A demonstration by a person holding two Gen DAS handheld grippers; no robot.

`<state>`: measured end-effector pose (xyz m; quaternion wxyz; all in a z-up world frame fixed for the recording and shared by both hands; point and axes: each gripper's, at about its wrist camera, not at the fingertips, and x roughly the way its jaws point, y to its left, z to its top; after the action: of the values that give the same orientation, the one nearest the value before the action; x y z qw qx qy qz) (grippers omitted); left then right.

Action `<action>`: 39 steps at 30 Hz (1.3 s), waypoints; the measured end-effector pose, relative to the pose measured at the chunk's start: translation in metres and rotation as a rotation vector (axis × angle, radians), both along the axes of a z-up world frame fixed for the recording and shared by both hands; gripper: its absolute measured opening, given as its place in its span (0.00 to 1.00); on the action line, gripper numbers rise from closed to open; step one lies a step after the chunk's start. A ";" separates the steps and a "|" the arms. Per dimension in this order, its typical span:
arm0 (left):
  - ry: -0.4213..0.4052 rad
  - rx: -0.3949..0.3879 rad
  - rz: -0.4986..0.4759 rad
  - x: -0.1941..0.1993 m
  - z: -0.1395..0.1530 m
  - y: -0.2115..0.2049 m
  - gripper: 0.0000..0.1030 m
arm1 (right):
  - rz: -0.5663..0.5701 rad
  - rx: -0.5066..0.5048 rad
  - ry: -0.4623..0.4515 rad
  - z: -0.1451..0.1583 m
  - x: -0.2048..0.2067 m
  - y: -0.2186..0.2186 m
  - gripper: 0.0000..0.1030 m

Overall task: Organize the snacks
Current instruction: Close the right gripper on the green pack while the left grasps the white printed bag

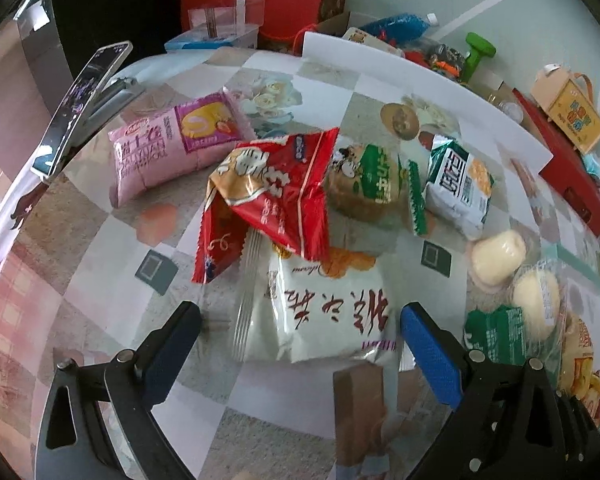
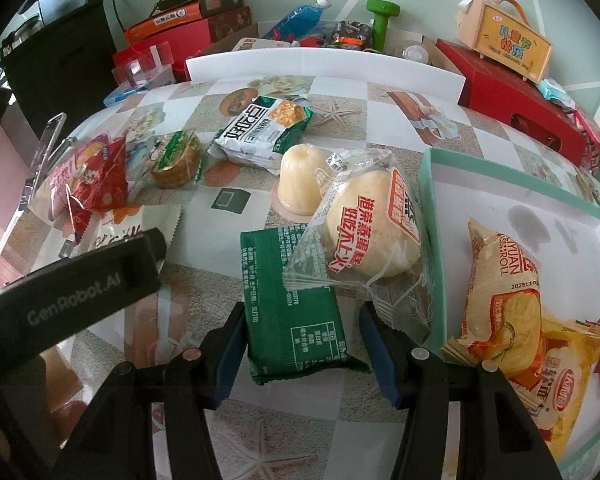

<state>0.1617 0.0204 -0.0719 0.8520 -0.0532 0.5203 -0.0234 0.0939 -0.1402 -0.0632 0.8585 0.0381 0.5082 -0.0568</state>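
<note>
Two tools, left tool (image 1: 300, 334) open, right tool (image 2: 302, 354) gripping one green packet (image 2: 296, 312).

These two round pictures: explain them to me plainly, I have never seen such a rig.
A person holds a two-finger claw in each hand, and each claw carries a fisheye camera looking along its fingers. The left view shows the left claw open above a white snack bag, with a red packet and a pink cake pack beyond. The right view shows the right claw astride a green packet, though a grip is unclear. A teal-rimmed tray already holds yellow snacks.
</note>
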 end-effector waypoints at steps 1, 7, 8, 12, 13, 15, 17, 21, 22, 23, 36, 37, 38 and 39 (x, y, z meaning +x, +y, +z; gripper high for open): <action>-0.008 0.002 -0.002 0.001 0.000 -0.003 0.97 | 0.000 0.000 0.000 0.000 0.000 0.000 0.58; -0.011 0.058 -0.029 0.008 -0.005 -0.024 0.97 | 0.000 0.000 0.000 0.000 0.000 0.000 0.58; -0.005 0.078 -0.039 0.008 -0.006 -0.027 0.97 | 0.000 -0.001 0.000 0.000 0.000 0.000 0.58; -0.002 0.119 -0.057 0.005 -0.008 -0.035 0.97 | 0.001 -0.003 -0.001 0.000 0.000 0.001 0.58; -0.004 0.122 -0.054 0.005 -0.007 -0.036 0.97 | 0.004 -0.003 0.000 0.000 0.000 0.001 0.58; -0.004 0.112 -0.048 0.005 -0.007 -0.037 0.97 | 0.006 -0.006 -0.002 0.000 0.000 0.001 0.58; -0.008 0.111 -0.050 0.007 -0.007 -0.039 0.97 | 0.008 -0.007 -0.004 0.000 0.000 0.001 0.58; -0.012 0.109 -0.057 0.003 -0.005 -0.041 0.96 | 0.018 -0.007 -0.008 0.001 0.000 0.002 0.54; -0.013 0.106 -0.057 0.002 -0.004 -0.041 0.95 | 0.023 -0.008 -0.009 0.001 0.000 0.003 0.52; -0.015 0.102 -0.058 0.002 -0.003 -0.041 0.94 | 0.026 -0.011 -0.010 0.002 0.000 0.005 0.52; -0.033 0.092 -0.061 -0.006 0.011 -0.037 0.67 | 0.051 0.006 -0.033 0.007 -0.002 0.010 0.42; -0.032 0.083 -0.060 -0.006 0.012 -0.036 0.67 | 0.052 0.007 -0.034 0.007 -0.002 0.010 0.42; -0.030 0.077 -0.059 -0.007 0.012 -0.035 0.67 | 0.053 0.009 -0.033 0.007 -0.002 0.010 0.42; -0.028 0.076 -0.058 -0.007 0.012 -0.035 0.66 | 0.052 0.009 -0.033 0.007 -0.002 0.009 0.42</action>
<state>0.1551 -0.0142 -0.0601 0.8597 -0.0052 0.5100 -0.0290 0.0916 -0.1309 -0.0562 0.8678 0.0296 0.4950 -0.0312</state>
